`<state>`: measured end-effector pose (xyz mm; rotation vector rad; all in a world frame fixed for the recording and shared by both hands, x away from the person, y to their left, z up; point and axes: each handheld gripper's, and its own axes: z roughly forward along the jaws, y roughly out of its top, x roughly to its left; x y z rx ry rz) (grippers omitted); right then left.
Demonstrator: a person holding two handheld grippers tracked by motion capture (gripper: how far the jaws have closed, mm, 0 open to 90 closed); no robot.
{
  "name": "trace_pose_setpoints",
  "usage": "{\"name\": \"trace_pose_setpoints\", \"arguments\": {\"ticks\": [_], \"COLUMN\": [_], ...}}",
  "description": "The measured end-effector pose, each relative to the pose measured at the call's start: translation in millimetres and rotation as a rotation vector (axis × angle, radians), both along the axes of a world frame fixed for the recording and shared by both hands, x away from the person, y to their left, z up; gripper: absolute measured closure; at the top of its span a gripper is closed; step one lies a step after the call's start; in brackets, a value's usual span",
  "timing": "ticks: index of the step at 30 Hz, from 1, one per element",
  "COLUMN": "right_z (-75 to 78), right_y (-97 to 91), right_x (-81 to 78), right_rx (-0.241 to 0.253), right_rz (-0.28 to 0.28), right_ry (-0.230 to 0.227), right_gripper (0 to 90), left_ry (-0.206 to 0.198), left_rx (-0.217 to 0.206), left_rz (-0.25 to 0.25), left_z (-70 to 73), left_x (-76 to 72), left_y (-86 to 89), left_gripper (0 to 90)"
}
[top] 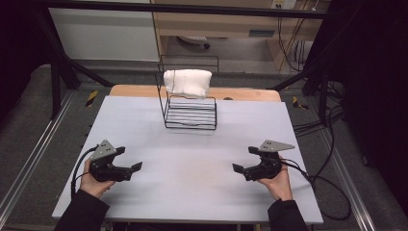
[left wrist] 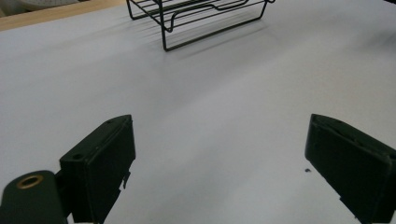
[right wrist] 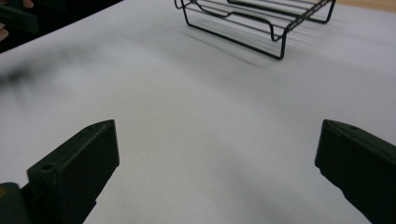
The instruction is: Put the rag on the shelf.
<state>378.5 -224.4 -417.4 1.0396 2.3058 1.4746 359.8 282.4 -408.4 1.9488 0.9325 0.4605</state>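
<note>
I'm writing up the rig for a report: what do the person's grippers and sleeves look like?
Both the left gripper and right gripper are black, with blocky flat-faced jaws and a grey three-cornered plate on top. A black cable trails from each. The sleeves are dark.

A cloth [top: 187, 82] hangs on the rack [top: 191, 115] behind both tongs.

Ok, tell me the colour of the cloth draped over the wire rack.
White. The cloth hangs over the black wire rack, clearest in the high view.
</note>
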Motion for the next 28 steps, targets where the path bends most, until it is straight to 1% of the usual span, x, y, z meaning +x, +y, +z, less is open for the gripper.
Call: {"name": "trace_pose_setpoints", "arguments": {"ticks": [2,7,10,11,14,17,19,22,28], "right_z": [-5.6,-14.6,-18.1,-19.5,-23.2,-24.2,-23.7,-23.5,-25.1], "right_y": [-4.5,-15.6,-21.7,-23.1,-26.4,-28.8,-30.1,-31.6,-31.9], "right_x": [-2.9,-9.2,-12.6,-13.8,-17.0,-18.6,-19.6,-20.9,-20.9], "right_rx": [-0.015,-0.036,-0.025,-0.025,-0.026,-0.018,-0.015,-0.009,-0.022], "right_rz": [-0.005,-0.008,-0.021,-0.024,-0.022,-0.029,-0.029,-0.031,-0.032], "right_ry": [0.013,0.029,0.032,0.032,0.043,0.053,0.052,0.051,0.056], "right_gripper": [0.5,0.5,0.5,0.4,0.4,0.4,0.4,0.4,0.4], "left_ry": [0.004,0.018,0.022,0.021,0.026,0.029,0.036,0.042,0.048], "left_rx": [-0.005,0.004,-0.003,0.003,-0.004,-0.003,-0.009,-0.006,0.000], "left_rz": [0.003,-0.009,-0.004,-0.006,-0.003,-0.006,-0.008,-0.009,-0.016], "left_z": [-2.4,-8.0,-11.2,-12.0,-14.9,-16.4,-17.6,-19.7,-21.4], "left_x": [-1.9,-6.2,-9.6,-10.4,-11.8,-12.5,-12.8,-12.6,-12.9], "left_y": [3.1,6.8,9.2,10.6,13.9,15.6,16.1,16.4,14.5], "left_gripper": [8.3,8.4,8.4,8.4,8.4,8.5,8.5,8.5,8.5]}}
